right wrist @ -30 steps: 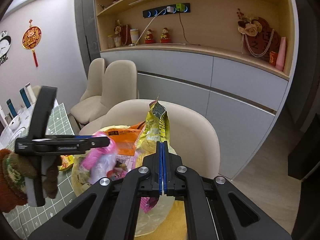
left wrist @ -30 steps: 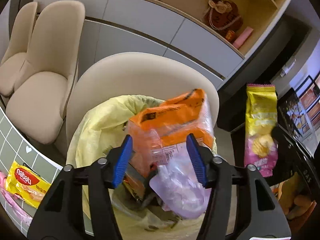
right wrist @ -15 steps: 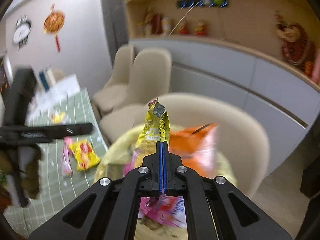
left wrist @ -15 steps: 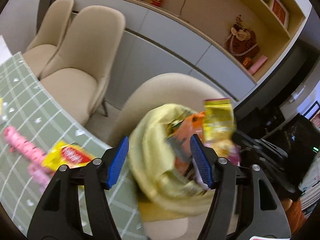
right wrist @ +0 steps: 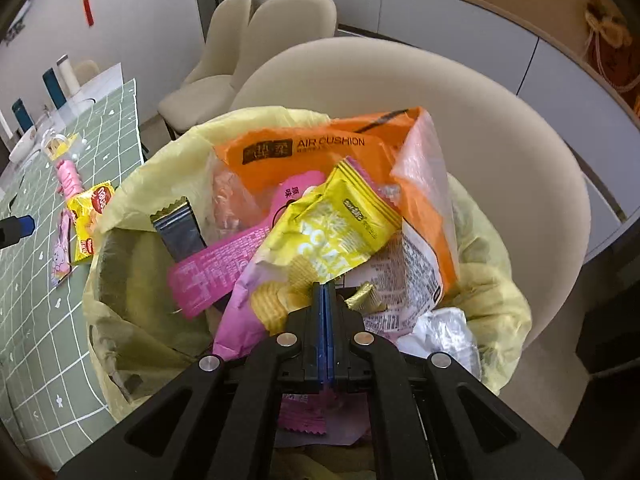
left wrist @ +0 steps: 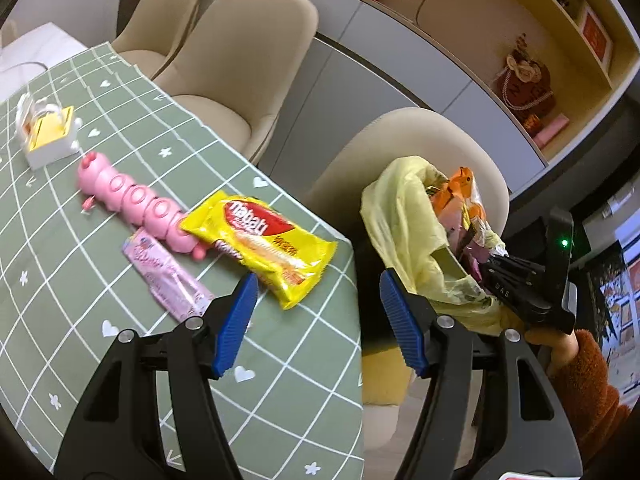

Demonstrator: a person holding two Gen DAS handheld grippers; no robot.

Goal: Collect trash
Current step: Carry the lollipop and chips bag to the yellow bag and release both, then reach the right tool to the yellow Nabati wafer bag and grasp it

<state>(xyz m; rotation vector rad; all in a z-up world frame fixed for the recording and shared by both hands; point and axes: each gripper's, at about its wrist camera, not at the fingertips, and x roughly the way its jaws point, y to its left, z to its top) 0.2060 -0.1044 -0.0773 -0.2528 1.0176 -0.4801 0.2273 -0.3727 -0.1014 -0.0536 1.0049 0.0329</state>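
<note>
Your left gripper [left wrist: 316, 322] has its blue-padded jaws standing well apart with nothing between them, hanging over the edge of the green checked tablecloth [left wrist: 120, 360]. Just ahead of its left jaw lies the yellow wafer packet [left wrist: 260, 244], flat on the cloth. To the left of that jaw tip lies the pink wrapper [left wrist: 168, 276], with its near end just beside the pad. Farther ahead and to the left, the pink caterpillar toy [left wrist: 136, 204] touches the far end of the wafer packet. Well beyond it sits a small white and yellow box [left wrist: 50, 136].

Your right gripper [right wrist: 325, 300] has its jaws pressed fully together on the lower part of the yellow and pink chip bag [right wrist: 312, 248], which crumples upward from the pads into the mouth of the yellow trash bag [right wrist: 132, 208]. That trash bag sits on a beige chair [right wrist: 500, 128] and surrounds the right jaws on all sides. Behind the chip bag stands an orange air cushion package [right wrist: 320, 160]. To the left of the jaws a pink strip wrapper [right wrist: 216, 268] and a dark foil sachet [right wrist: 178, 232] lean inside the bag. Just right of the pads lies a small gold foil scrap [right wrist: 362, 296] and crumpled clear plastic [right wrist: 444, 332].

From the left view, the trash bag is to the right of the right jaw, off the table.
</note>
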